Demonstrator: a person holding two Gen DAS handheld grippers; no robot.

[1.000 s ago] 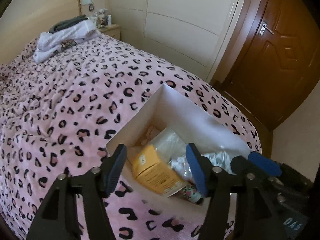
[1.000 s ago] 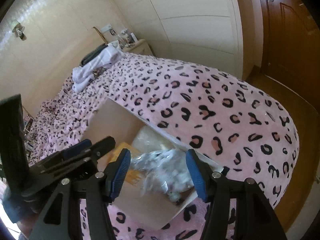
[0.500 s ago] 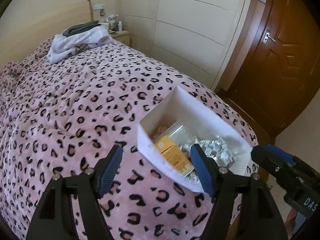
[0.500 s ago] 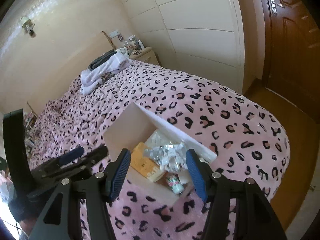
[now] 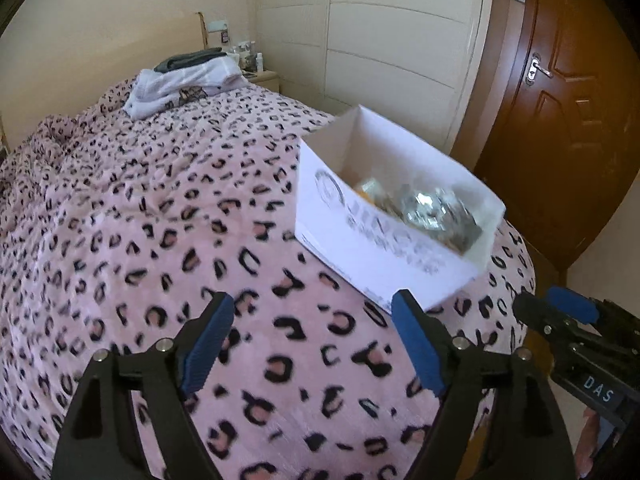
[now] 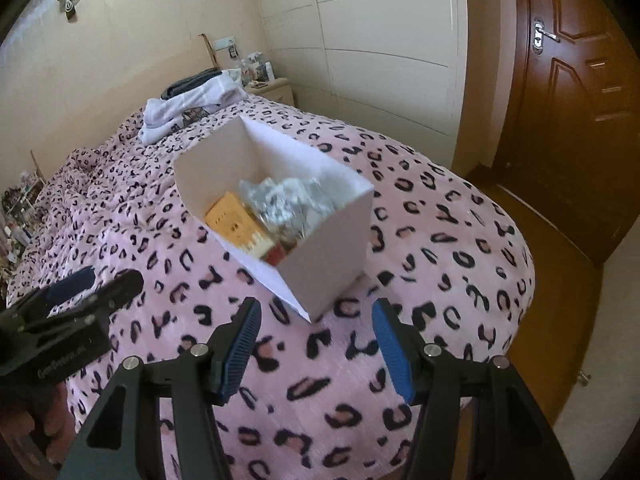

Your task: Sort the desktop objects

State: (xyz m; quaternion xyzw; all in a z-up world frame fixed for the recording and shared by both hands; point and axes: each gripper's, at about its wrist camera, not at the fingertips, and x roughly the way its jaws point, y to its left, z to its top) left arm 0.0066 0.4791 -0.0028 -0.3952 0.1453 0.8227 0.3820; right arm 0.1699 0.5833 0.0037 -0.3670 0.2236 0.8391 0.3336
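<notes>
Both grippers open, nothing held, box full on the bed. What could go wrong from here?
1. The white box sits on a soft blanket near the bed's rounded end; a push may tip it.
2. The crinkly clear bag overlaps the yellow carton; the right gripper may snag both.

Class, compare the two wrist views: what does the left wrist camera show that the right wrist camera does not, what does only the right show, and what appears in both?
Only the left wrist view shows the printed lettering on the white box's outer wall.

Only the right wrist view shows the yellow carton clearly, plus a wall fixture.

Both show the white box, crinkled silver packets, leopard-print blanket, folded white clothes, brown door, and the open left gripper and right gripper.
</notes>
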